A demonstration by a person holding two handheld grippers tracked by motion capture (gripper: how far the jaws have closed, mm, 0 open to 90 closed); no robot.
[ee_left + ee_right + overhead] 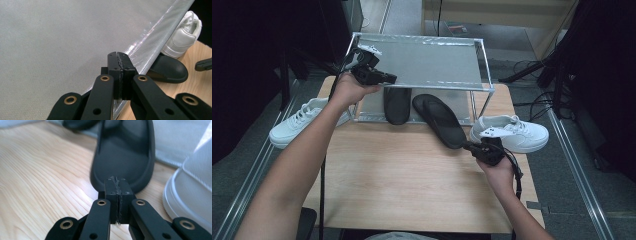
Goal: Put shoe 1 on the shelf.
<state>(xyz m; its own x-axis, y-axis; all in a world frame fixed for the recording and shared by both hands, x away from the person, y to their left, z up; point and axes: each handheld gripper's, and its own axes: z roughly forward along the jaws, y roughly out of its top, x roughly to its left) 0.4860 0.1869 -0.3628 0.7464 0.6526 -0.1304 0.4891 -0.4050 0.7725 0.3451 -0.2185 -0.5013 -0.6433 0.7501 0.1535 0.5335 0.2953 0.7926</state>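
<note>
A black slipper lies slanted on the wooden table, its toe end under the metal rack. My right gripper is shut and empty, its tips right at the slipper's heel; whether they touch it I cannot tell. In the right gripper view, the right gripper has its jaws pressed together. A second black slipper sits on the rack's lower shelf. My left gripper is shut with nothing in it, at the front left edge of the rack's top shelf; the left gripper points along that edge.
A white sneaker stands on the table right of the slipper, close beside my right gripper, and looms as the white sneaker in that view. Another white sneaker sits at the table's left edge. Floor rails run along both sides.
</note>
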